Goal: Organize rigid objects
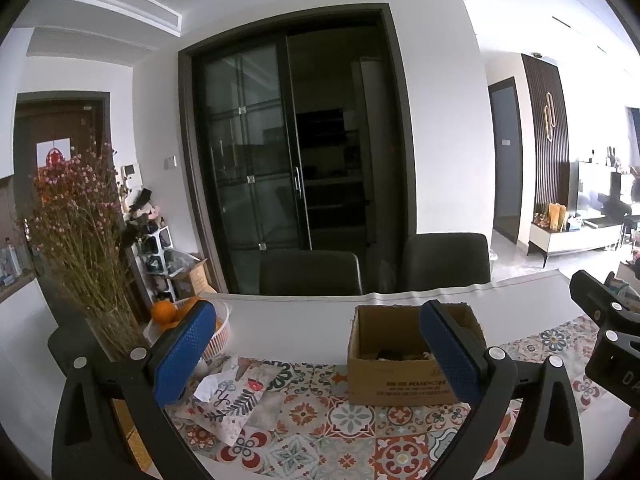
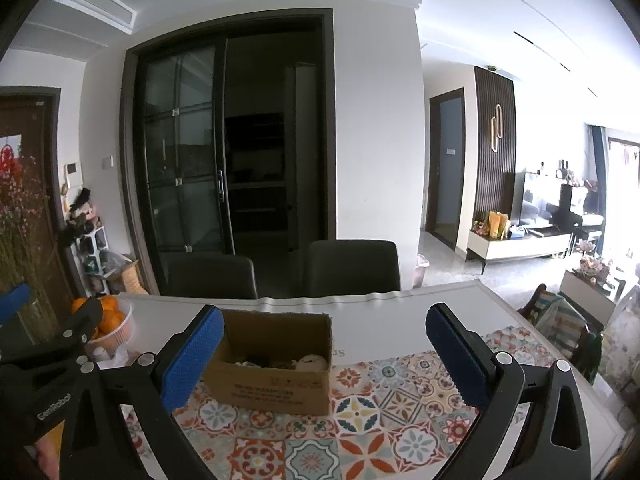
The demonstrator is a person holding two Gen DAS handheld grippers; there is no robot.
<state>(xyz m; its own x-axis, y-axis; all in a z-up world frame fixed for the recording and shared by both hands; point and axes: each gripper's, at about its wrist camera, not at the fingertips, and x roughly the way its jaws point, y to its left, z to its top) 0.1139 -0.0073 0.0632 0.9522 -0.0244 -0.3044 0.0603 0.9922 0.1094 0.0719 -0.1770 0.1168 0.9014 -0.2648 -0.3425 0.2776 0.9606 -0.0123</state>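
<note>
An open cardboard box (image 2: 272, 364) is seen on the patterned cloth (image 2: 360, 412) of the worktop (image 2: 360, 312), small items dimly visible inside. Oranges (image 1: 166, 312) are held in a white basket (image 1: 219, 336). Both the left claw (image 1: 320, 356) and right claw (image 2: 326, 356) are held level, spread wide, empty.

Brown cardboard box (image 2: 276, 376), dark print on front. Mat (image 2: 360, 432): tile pattern in orange, red, teal, cream. Blue textured pads (image 1: 182, 354) on black gripper frames (both grippers alike). White basket (image 1: 218, 334), orange fruit (image 1: 163, 312). Pink dried flowers (image 1: 76, 200).
</note>
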